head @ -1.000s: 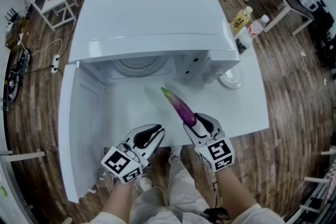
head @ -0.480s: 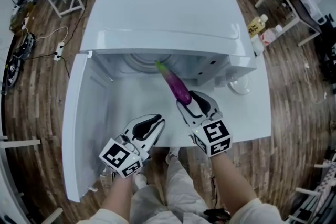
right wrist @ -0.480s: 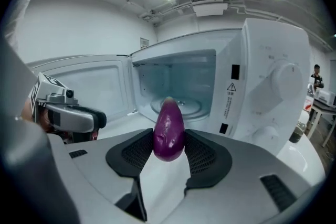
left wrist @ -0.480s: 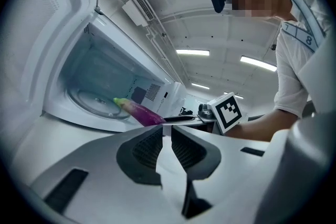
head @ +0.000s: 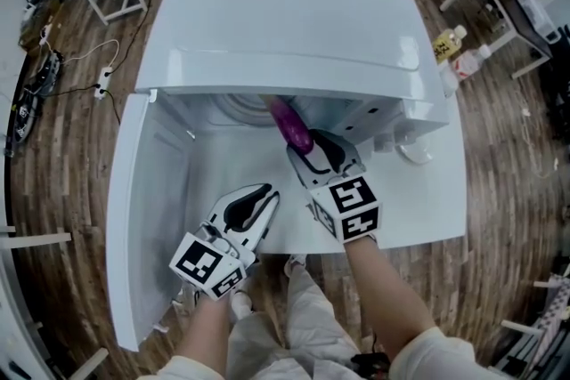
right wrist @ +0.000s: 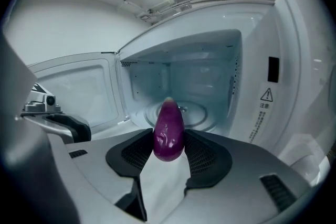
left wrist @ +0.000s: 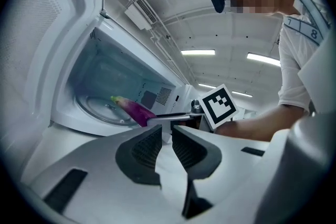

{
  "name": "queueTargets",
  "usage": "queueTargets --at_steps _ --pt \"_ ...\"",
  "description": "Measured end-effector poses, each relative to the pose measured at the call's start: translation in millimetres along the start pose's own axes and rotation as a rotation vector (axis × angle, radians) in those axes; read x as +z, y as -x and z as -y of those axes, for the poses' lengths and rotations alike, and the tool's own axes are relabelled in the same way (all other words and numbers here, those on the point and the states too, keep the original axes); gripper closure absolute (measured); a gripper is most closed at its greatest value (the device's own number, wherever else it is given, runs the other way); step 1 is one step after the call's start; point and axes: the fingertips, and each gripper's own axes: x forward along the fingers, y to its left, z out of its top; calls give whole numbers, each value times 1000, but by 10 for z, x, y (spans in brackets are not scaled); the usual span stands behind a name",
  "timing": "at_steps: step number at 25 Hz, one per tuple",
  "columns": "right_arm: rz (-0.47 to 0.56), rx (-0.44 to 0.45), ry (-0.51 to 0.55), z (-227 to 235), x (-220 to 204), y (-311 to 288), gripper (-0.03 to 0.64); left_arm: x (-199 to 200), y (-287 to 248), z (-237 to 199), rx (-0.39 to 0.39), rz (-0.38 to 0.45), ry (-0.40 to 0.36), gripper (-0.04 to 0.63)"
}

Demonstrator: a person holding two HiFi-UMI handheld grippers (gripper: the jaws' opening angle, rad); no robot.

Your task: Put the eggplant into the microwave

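Note:
A purple eggplant (head: 292, 125) with a green tip is clamped at its thick end by my right gripper (head: 310, 151), whose jaws are shut on it. Its front end reaches into the mouth of the open white microwave (head: 285, 22) and is hidden under the top in the head view. In the right gripper view the eggplant (right wrist: 168, 131) points at the glass turntable (right wrist: 185, 112). My left gripper (head: 263, 196) hovers lower left of the right one, in front of the opening, shut with nothing in it. The left gripper view shows the eggplant (left wrist: 131, 109) over the turntable's edge.
The microwave door (head: 142, 209) swings wide open to the left. The microwave stands on a white table (head: 419, 205). Two bottles (head: 452, 44) and a small white dish (head: 414, 151) sit to its right. Wooden floor, chairs and cables surround the table.
My right gripper has carried the eggplant forward from the table's front into the microwave opening. The left gripper has shifted a little forward.

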Motion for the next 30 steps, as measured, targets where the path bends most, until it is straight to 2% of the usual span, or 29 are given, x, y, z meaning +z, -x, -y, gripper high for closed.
queueTargets --at_steps 13,24,30 --pt "-7 -31 23 40 198 -550 408 24 -44 -158 46 8 8 529" --pt "25 -16 12 38 240 -642 407 51 -71 -187 58 -1 2 526" --pt "65 -6 -22 3 229 -500 371 78 -57 -162 53 -4 -4 526"
